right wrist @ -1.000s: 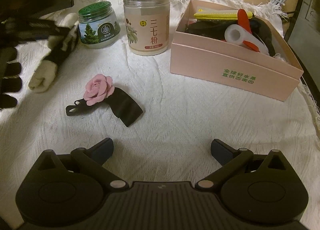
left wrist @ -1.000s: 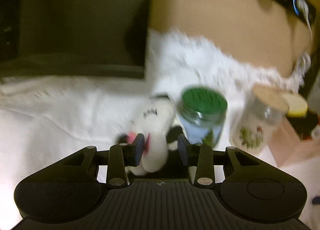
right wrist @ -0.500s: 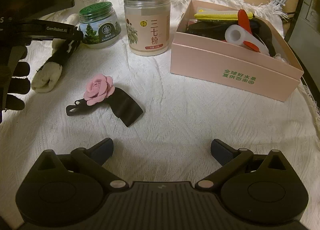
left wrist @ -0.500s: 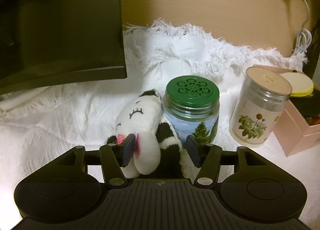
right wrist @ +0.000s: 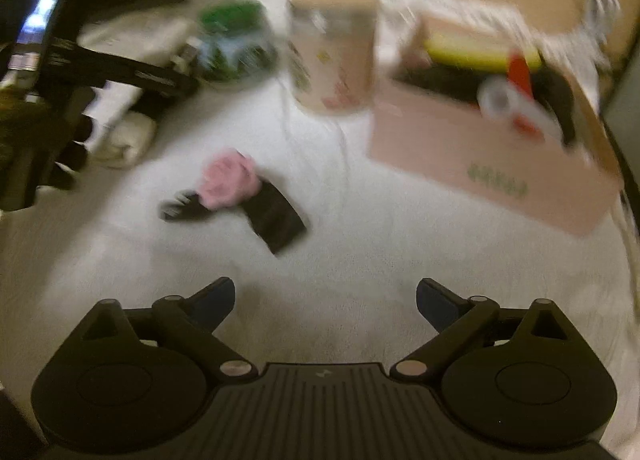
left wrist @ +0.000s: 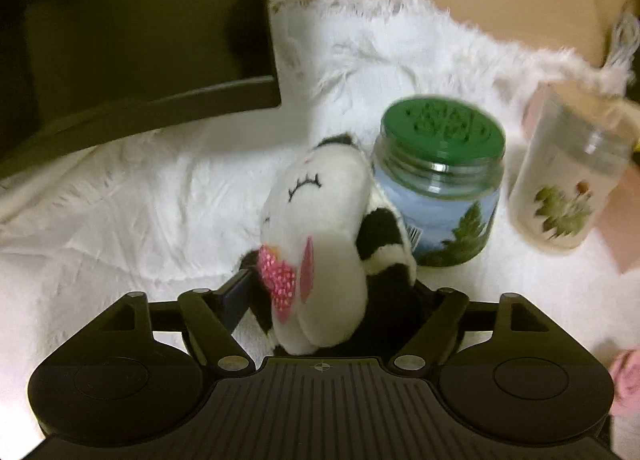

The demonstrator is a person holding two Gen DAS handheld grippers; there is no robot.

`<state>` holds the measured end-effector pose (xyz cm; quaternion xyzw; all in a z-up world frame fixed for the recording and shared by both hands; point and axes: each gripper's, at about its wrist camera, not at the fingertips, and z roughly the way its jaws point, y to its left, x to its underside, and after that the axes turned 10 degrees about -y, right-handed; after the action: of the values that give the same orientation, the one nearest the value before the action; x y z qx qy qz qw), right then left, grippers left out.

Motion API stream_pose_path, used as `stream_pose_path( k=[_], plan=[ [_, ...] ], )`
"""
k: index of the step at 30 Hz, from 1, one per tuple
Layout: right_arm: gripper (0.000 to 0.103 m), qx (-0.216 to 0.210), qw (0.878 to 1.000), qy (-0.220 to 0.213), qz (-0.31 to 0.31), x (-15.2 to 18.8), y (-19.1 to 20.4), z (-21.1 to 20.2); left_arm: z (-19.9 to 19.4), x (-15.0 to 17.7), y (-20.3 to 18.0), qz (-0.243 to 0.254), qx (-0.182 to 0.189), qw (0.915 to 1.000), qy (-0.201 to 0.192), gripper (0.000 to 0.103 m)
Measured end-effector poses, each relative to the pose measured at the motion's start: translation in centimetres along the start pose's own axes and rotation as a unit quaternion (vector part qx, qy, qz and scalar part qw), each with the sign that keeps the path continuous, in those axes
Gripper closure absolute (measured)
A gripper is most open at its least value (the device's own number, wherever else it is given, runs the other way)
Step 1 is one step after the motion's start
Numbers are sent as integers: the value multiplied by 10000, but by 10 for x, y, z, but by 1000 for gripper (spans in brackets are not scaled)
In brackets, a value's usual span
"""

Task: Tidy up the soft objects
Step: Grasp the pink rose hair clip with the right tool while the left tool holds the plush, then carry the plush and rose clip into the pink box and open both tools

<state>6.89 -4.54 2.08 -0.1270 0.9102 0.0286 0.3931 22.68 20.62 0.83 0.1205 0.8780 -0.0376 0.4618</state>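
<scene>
A white and black plush cow [left wrist: 320, 227] with a pink bow sits between the fingers of my left gripper [left wrist: 332, 292], which is closed around its body. It leans against a green-lidded jar [left wrist: 440, 179]. In the blurred right wrist view the plush [right wrist: 124, 127] and the left gripper [right wrist: 120, 71] are at the far left. A pink fabric rose on a black band [right wrist: 236, 195] lies on the white cloth ahead of my right gripper [right wrist: 324, 300], which is open and empty. A pink box [right wrist: 492, 155] with assorted items stands at the right.
A tall clear jar with a tan lid [right wrist: 332, 55] stands between the green-lidded jar [right wrist: 236, 39] and the pink box. A dark monitor [left wrist: 132, 27] stands at the back left. A white fringed cloth [left wrist: 120, 199] covers the surface.
My left gripper has closed in on the plush cow and tilted it upward and to the right. The right wrist view has turned blurry, so my right gripper is moving; it stays open.
</scene>
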Motion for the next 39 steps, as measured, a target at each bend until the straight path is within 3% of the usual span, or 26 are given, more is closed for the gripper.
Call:
stream_pose_path(
  k=[1,3,4,6,11,13,14,19,23,26,30,34,39],
  plan=[
    [5,-169,9998,-76,-119,-4,3,-4,-4,-1,6,-91,158,9998,-68,46],
    [5,-483,9977,-210,-427,-14,12,-6,-14,-3,15,-248,331,9990,-180,55],
    [6,-594,9958,-279,-646,-20,18,-3,-18,-4,18,-287,336,9988,-200,57],
    [21,-714,9917,-296,-1026,-30,29,8,-29,-4,24,-362,355,9983,-271,59],
    [27,-881,9862,-50,-1401,-45,31,49,-51,-7,35,-451,308,9982,-263,60],
    [48,-1042,9862,178,-1275,-49,29,61,-60,-6,43,-568,294,9977,-243,60],
    [64,-1185,9855,200,-1199,-52,29,58,-66,-6,47,-634,277,9973,-247,60],
    [65,-1370,9841,-61,-1127,-61,38,34,-89,-8,61,-855,169,9954,-399,60],
    [66,-1442,9854,-458,-776,-91,26,3,-125,-36,52,-844,322,9917,-909,60],
    [66,-1238,9855,-1093,-398,-131,-7,-36,-148,-79,29,-681,704,9840,-1487,60],
    [66,-311,9815,-1880,-202,-171,-57,-86,-149,-141,-13,-672,1397,9688,-1933,60],
    [65,749,9699,-2317,35,-181,-103,-125,-127,-189,-79,-446,1982,9572,-2061,59],
    [65,963,9681,-2227,626,-155,-149,-143,-65,-204,-171,-131,2365,9569,-1684,56]
  ],
)
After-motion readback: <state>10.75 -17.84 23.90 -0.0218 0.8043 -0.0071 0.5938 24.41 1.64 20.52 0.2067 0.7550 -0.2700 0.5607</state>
